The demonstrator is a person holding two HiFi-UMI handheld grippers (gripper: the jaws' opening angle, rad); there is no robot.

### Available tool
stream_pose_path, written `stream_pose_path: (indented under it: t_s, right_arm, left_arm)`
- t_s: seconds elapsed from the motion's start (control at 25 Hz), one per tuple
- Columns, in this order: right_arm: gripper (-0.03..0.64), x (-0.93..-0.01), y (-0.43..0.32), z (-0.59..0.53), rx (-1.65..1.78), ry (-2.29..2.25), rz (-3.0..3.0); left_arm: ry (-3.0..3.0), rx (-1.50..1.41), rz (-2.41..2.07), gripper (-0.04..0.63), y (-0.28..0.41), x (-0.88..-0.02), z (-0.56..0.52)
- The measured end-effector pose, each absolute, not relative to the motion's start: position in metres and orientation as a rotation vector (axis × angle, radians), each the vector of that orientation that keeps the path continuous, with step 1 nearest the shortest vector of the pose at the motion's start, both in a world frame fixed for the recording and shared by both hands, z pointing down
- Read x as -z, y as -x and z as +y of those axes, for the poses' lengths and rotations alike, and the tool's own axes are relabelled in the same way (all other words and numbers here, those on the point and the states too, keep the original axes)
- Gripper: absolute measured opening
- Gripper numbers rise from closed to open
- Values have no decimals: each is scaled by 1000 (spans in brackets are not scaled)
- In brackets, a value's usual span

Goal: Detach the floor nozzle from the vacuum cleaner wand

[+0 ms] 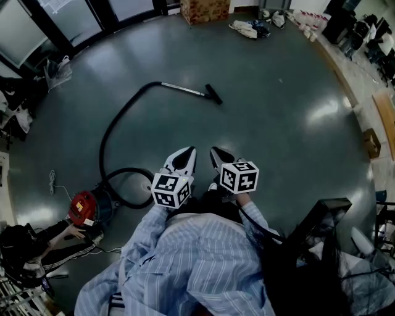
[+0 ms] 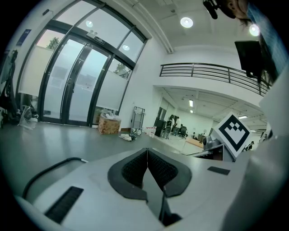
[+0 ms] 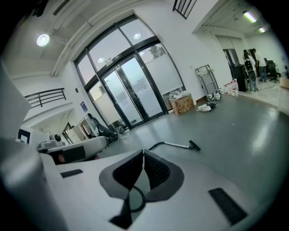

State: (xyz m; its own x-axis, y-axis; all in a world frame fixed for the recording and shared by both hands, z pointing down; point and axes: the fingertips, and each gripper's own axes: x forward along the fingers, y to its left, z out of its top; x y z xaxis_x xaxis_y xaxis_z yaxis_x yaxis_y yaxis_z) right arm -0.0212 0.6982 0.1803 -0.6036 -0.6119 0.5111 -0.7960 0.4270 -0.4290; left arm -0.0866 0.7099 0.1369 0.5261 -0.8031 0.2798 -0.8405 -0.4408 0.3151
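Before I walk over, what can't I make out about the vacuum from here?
Joint between floor nozzle and wand: too small in the head view and the right gripper view.
Left gripper view: only a stretch of hose shows; the left gripper body hides the rest.

Grey floor (image 1: 278, 92): red vacuum cleaner (image 1: 83, 208), black hose (image 1: 112, 125), wand (image 1: 184, 91) (floor nozzle (image 1: 213, 94) on end), 1 cardboard box (image 1: 205, 9).

No legible text — blue wall sign (image 3: 84, 106) perhaps printed, too small to read.
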Motion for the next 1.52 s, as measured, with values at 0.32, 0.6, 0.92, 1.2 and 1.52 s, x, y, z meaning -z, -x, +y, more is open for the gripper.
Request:
stream_pose_path:
  t_s: [0.32,0.6,0.92,1.2,1.52]
  right_arm:
    - [17,-187,11,688,-935,-1183,-2401]
    - [15,-190,-8,677,-960,-1130,-2416]
    - [17,-197,-20,664,-803,-995,-2427]
    - [17,-206,-28,654,-841,-947,-2429]
    - [17,-230,-13,615,-929,-989,-2399]
  left_arm:
    - [-2330,-118,-1346,8,76,-143,696]
    - [-2333,-120,-1358,8,54,-144,682]
    - [-2282,-110,-1405,8,35,-152,669]
    - [-2235,-129,-1437,8,33,-158,663]
    - [-2199,-98,-1415,8,61,-179,619]
